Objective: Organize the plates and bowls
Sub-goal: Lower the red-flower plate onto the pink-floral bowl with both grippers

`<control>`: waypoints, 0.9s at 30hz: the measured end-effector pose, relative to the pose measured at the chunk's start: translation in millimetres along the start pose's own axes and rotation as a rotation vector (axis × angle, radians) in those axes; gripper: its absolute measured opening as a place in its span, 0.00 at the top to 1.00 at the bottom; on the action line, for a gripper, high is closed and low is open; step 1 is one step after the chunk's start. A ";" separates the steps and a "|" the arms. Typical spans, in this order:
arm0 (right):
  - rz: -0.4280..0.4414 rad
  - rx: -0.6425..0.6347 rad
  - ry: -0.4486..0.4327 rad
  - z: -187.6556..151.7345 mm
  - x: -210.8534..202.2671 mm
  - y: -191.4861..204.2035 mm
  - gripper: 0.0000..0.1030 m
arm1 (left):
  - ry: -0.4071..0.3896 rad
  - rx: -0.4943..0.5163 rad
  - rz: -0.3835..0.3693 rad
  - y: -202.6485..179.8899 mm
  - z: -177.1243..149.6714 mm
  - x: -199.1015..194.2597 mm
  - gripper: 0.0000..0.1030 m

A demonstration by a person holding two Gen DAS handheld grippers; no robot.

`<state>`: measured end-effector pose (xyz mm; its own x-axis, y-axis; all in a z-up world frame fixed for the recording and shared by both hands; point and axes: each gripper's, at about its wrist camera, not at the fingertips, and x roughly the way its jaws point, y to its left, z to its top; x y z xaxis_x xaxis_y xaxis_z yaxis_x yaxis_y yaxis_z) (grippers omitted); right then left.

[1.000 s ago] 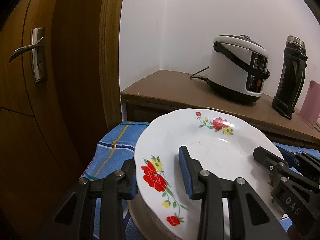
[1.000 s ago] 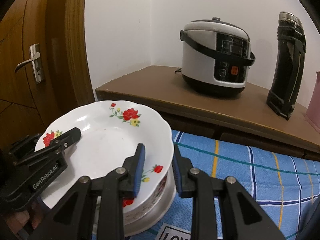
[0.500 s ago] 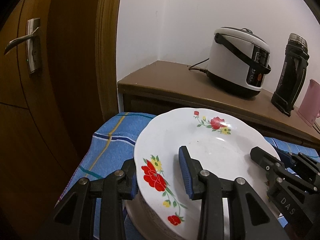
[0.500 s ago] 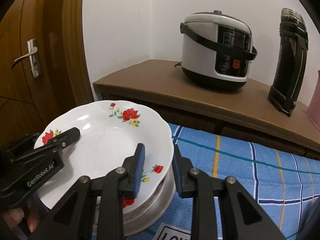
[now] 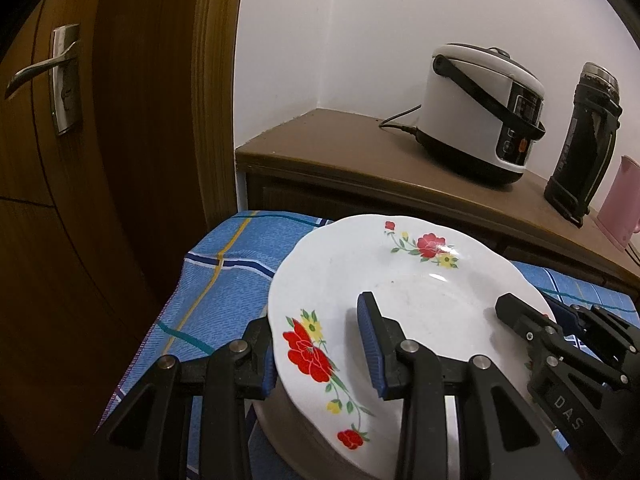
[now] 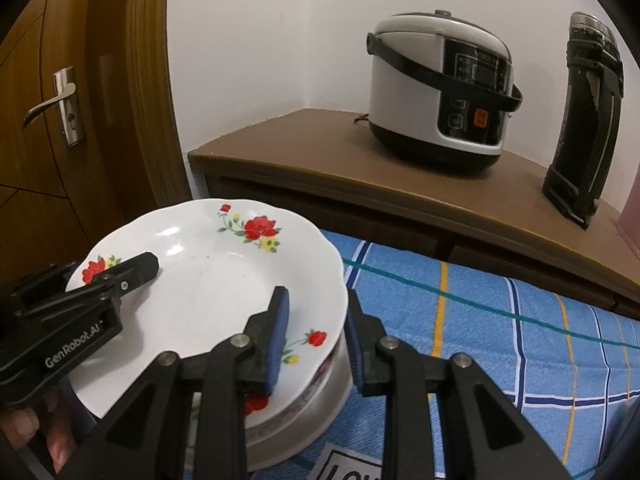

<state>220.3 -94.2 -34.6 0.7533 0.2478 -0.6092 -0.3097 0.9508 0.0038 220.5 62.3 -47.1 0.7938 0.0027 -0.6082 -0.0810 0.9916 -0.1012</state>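
Left wrist view has both the left gripper and right gripper jaws clamped on the flowered plate rim, so it's mid-carry onto the stack below; next they need to lower it level.

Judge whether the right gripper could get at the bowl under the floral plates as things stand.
Probably not: the right gripper is clamped on the floral plate, which covers the bowl; only the bowl's outer wall shows.

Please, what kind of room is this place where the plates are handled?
Most likely a home kitchen or dining corner. A rice cooker and a black thermos stand on a brown wooden sideboard, a flowered plate lies above a blue checked tablecloth, and a wooden door is beside them.
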 end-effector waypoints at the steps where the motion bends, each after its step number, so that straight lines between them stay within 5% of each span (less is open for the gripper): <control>1: 0.001 0.002 0.001 -0.3 0.4 -0.8 0.73 | 0.000 0.003 -0.001 -0.3 0.0 0.2 0.64; 27: -0.035 -0.007 0.036 -1.8 4.7 -5.6 0.73 | 0.094 0.039 -0.066 -7.0 -5.0 12.1 0.64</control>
<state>224.5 -98.7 -38.9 0.7427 0.2073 -0.6367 -0.2872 0.9576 -0.0232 227.7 54.8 -57.7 0.7362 -0.0733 -0.6728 -0.0055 0.9934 -0.1143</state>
